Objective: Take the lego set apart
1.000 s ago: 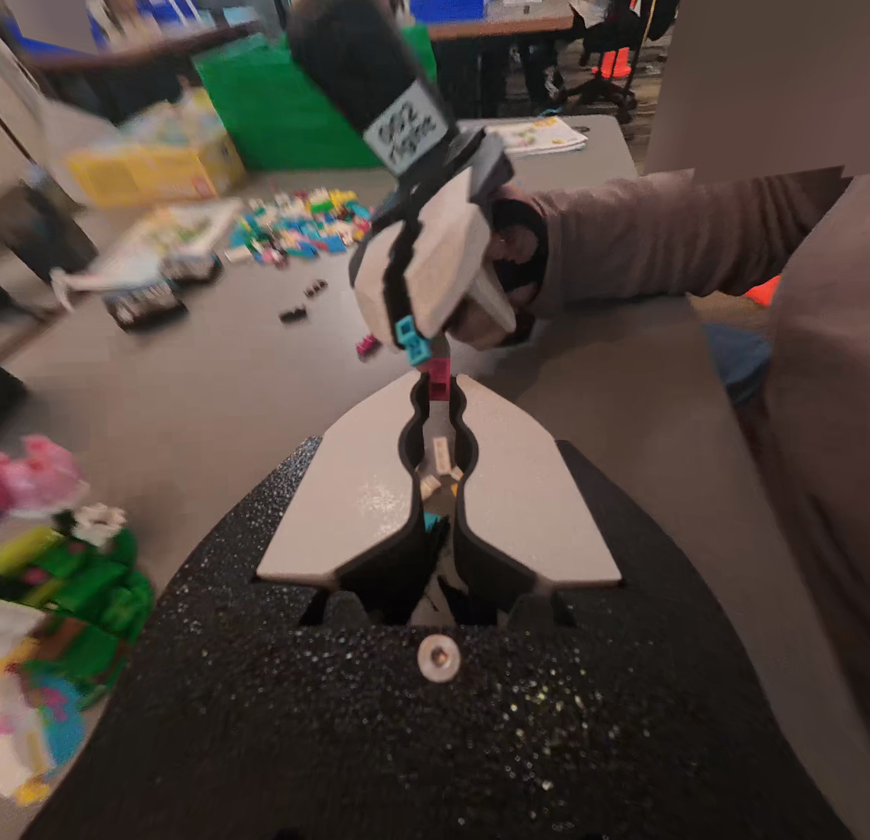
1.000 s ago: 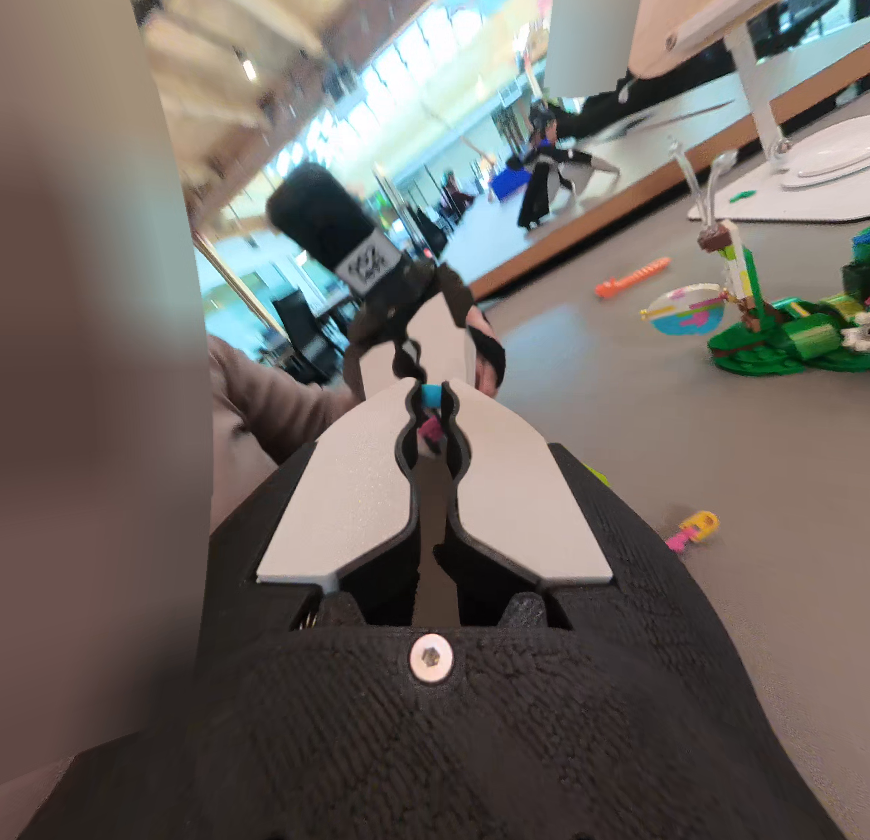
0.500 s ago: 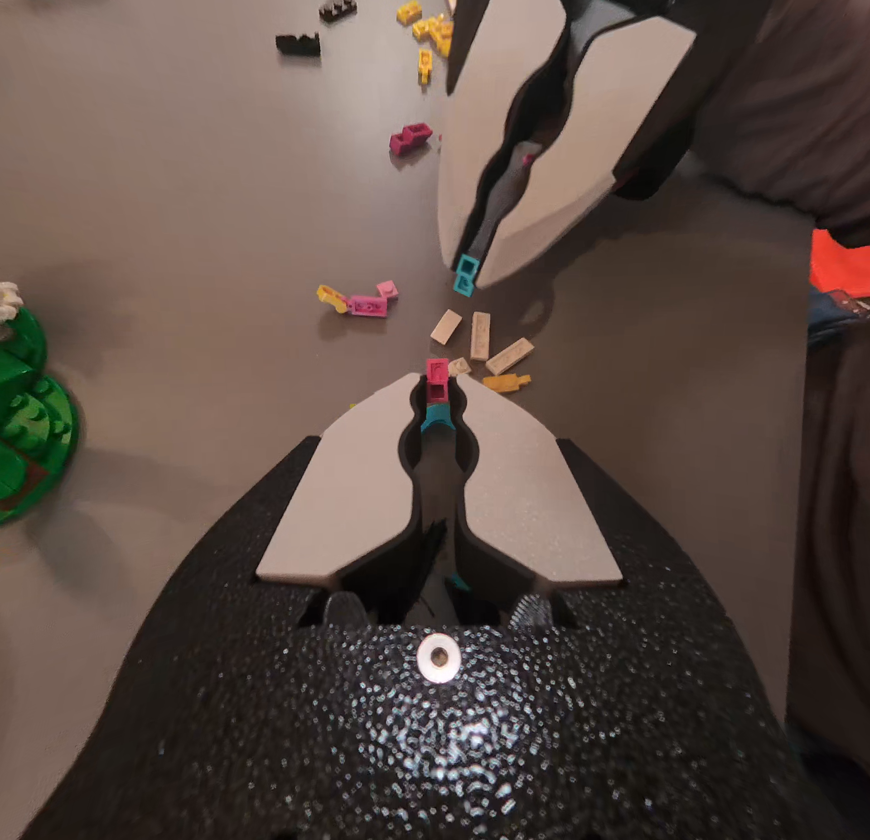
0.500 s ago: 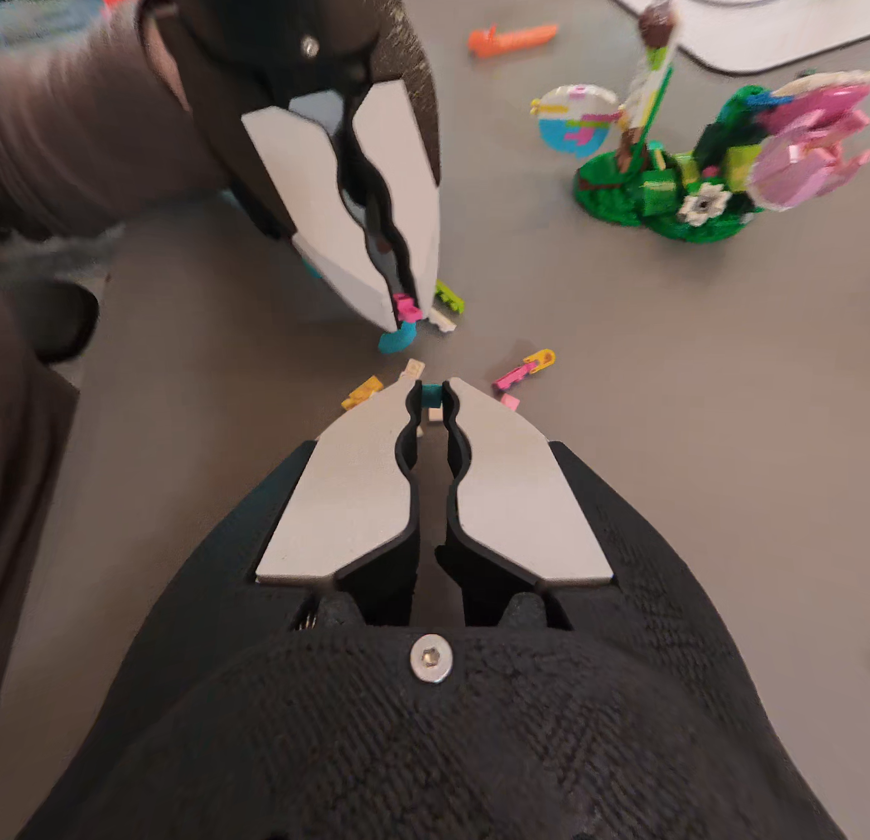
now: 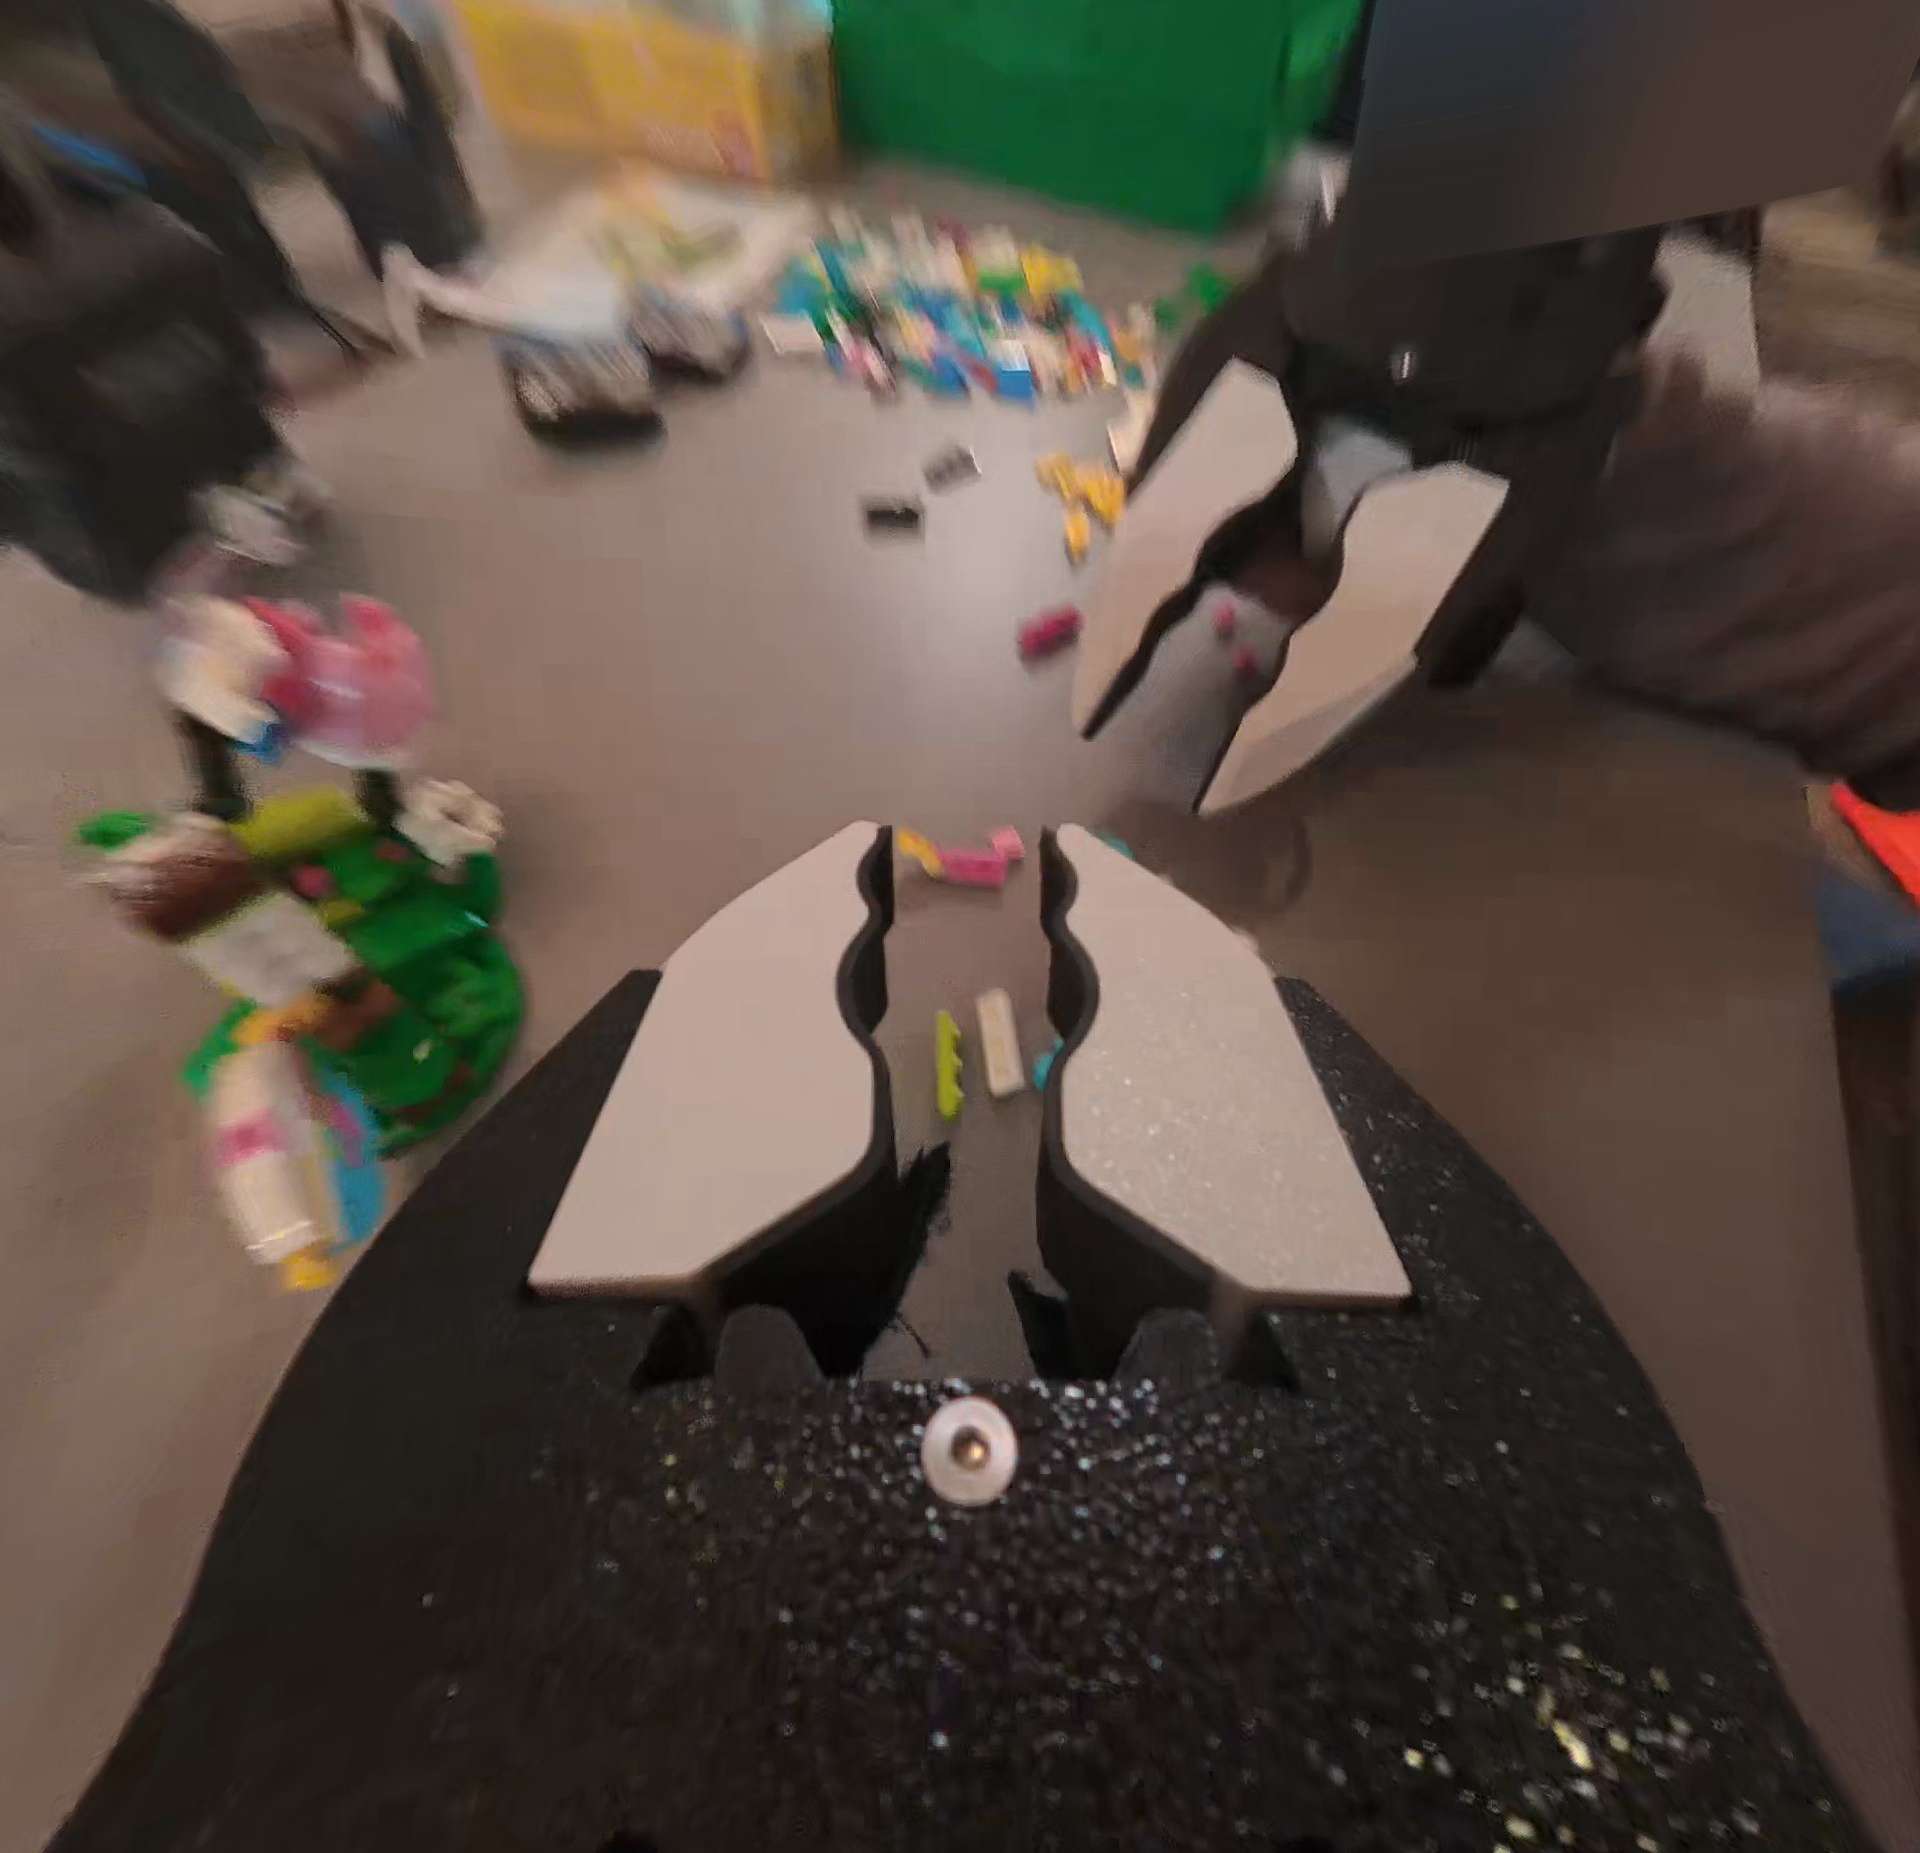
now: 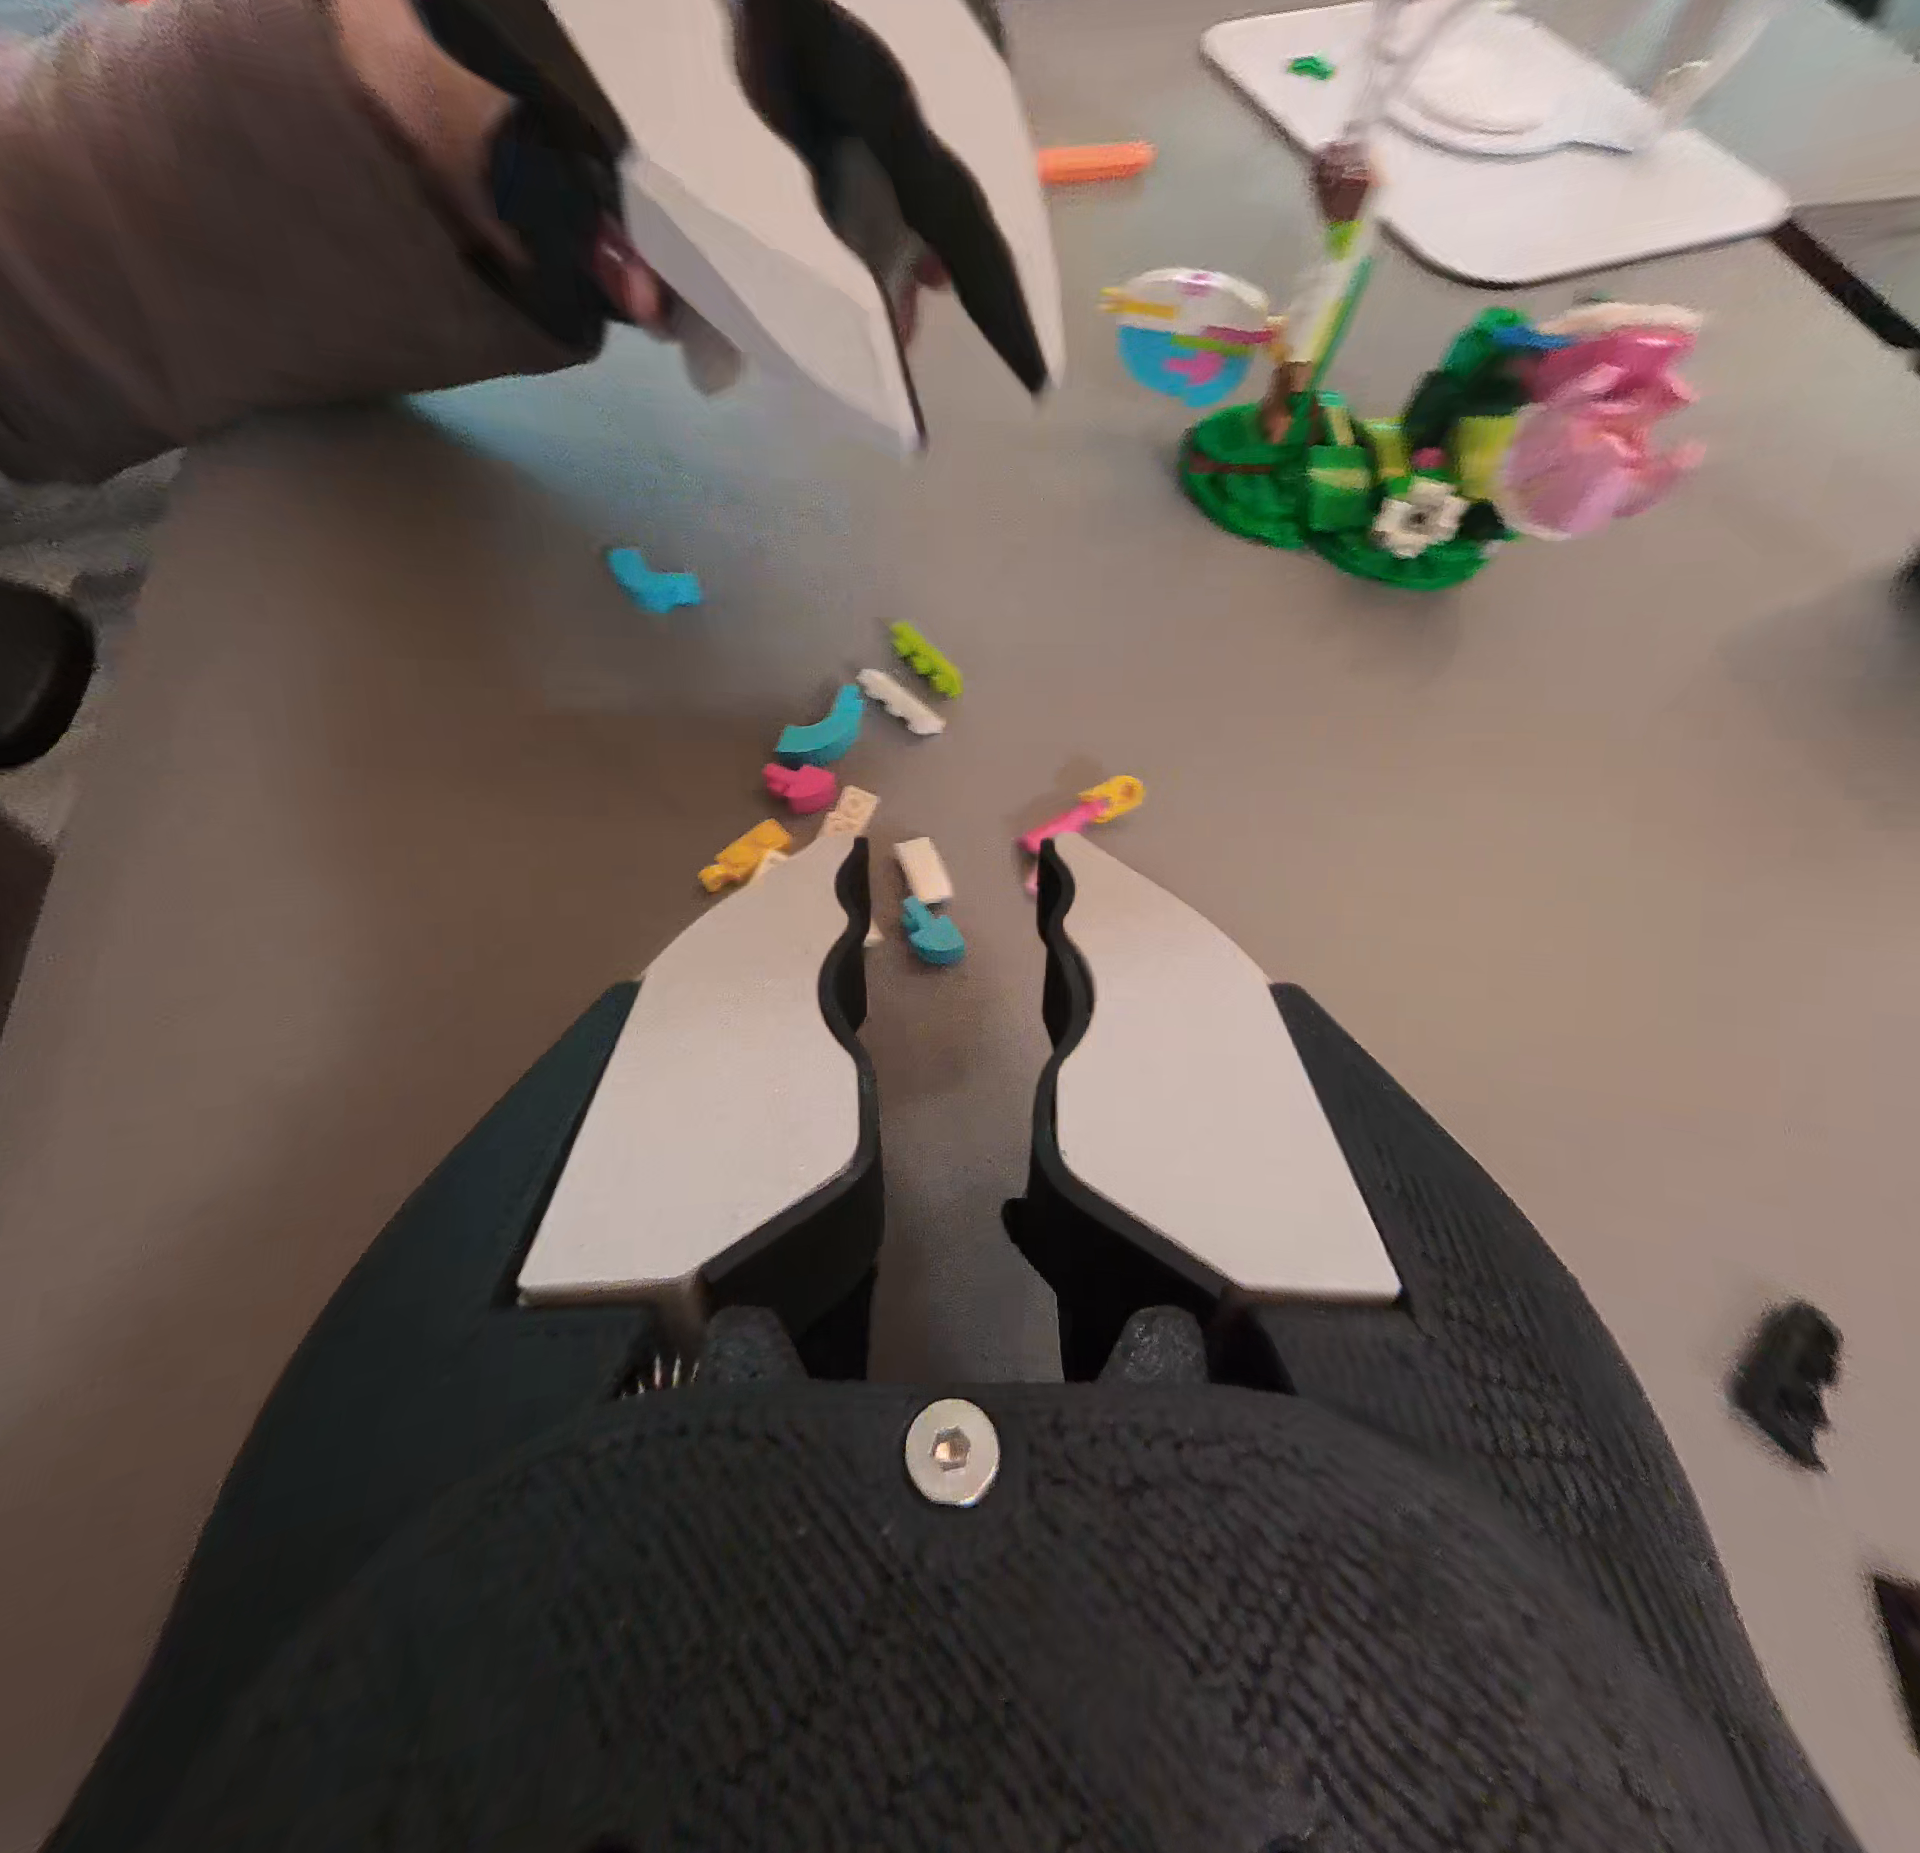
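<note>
The lego set point(image 6: 1351, 494), a green base with a pink flower and a stalk, stands on the grey table at the right; it is blurred at the left in the left wrist view point(image 5: 343, 930). My left gripper point(image 5: 966, 847) is open and empty above loose pieces; it also shows in the right wrist view point(image 6: 977, 411). My right gripper point(image 6: 951, 853) is open and empty; it also shows in the left wrist view point(image 5: 1153, 764). A teal curved piece point(image 6: 821, 733), a magenta piece point(image 6: 798, 785) and a small teal piece point(image 6: 932, 933) lie on the table between the two grippers.
Other loose pieces lie around: lime point(image 6: 925, 658), white point(image 6: 899, 704), yellow point(image 6: 743, 853), pink-yellow point(image 6: 1081, 816). A brick pile point(image 5: 966, 317), a yellow box point(image 5: 644, 89) and a green bin point(image 5: 1070, 58) are at the far side. A white stand base point(image 6: 1496, 141) is behind the set.
Both grippers have opened. The magenta and teal pieces they held now lie on the table. The left wrist view has tilted up from the table.
</note>
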`<state>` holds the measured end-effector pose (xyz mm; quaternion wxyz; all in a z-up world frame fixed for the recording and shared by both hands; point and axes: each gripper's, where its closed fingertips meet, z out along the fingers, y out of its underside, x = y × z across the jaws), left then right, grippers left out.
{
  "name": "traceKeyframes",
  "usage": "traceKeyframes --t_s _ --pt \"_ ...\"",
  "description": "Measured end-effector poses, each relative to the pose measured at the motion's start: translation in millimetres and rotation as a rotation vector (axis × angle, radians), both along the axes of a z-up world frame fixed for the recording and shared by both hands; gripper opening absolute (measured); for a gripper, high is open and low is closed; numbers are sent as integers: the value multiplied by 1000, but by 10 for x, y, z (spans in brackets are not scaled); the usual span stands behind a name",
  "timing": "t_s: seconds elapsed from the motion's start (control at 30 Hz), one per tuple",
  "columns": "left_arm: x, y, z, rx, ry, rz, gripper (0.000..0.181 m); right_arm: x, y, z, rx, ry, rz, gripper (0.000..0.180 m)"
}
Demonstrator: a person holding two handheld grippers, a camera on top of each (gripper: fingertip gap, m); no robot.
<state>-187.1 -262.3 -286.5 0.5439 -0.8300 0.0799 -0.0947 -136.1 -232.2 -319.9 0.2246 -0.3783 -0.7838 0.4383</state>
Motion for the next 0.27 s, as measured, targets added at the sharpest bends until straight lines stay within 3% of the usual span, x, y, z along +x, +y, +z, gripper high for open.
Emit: traceKeyframes --t_s 0.03,0.13,0.27 --pt "-63 -3 116 68 -19 33 24 -18 71 16 -12 -8 -45 28" --pt "-180 -44 253 134 -69 77 17 -90 313 -86 47 -83 -208 24" --pt "-282 -32 18 17 -54 119 13 -170 203 -158 46 -121 -228 18"
